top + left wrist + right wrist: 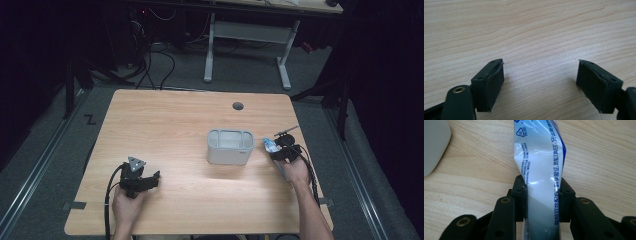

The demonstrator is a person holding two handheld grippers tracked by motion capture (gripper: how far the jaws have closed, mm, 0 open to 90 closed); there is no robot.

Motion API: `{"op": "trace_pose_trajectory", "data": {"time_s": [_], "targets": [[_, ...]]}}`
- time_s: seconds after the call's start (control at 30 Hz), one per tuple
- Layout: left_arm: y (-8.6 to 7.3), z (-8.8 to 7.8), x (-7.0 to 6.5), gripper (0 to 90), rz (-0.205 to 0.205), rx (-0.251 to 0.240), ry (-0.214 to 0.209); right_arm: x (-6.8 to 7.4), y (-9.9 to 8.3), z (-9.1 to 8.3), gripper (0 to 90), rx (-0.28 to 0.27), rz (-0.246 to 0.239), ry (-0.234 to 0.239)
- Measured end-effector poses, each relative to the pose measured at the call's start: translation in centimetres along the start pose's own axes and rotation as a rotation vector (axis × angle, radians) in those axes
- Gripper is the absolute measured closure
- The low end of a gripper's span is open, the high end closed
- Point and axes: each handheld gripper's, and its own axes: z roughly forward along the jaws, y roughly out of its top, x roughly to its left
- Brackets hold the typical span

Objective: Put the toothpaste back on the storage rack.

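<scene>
At the near left of the counter (175,115) the left gripper (141,181) rests low in the person's hand, its jaws spread wide over bare wood with nothing between them. At mid-counter stands a grey bin (230,146), open at the top and apparently empty. Just right of it the right gripper (280,149) pinches a white-and-blue printed plastic tube (541,170) across its width; the tube's long axis runs straight out from the jaws, toward the far left. So the bin lies just left of the held tube, and the right hand is by far the nearer to it. The right gripper view shows the print and the bin's rounded corner (435,145) at upper left; the high view gives the gap between tube and bin.
</scene>
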Motion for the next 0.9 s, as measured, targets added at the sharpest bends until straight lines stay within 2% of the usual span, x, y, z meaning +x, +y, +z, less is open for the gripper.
{"op": "trace_pose_trajectory", "data": {"time_s": [0.4, 0.73, 0.9], "targets": [[0.0, 0.0, 0.0, 23.0, 0.000, 0.002, 0.001, -0.9, -0.6, -0.5, 68.7, -0.042, 0.054, 0.066], [0.0, 0.0, 0.0, 22.6, -0.001, 0.002, -0.001, -1.4, -1.2, -1.3, 68.6, -0.108, 0.094, 0.132], [0.0, 0.0, 0.0, 22.7, 0.000, 0.002, -0.001, -1.5, -1.3, -2.0, 68.6, -0.157, 0.100, 0.144]]}}
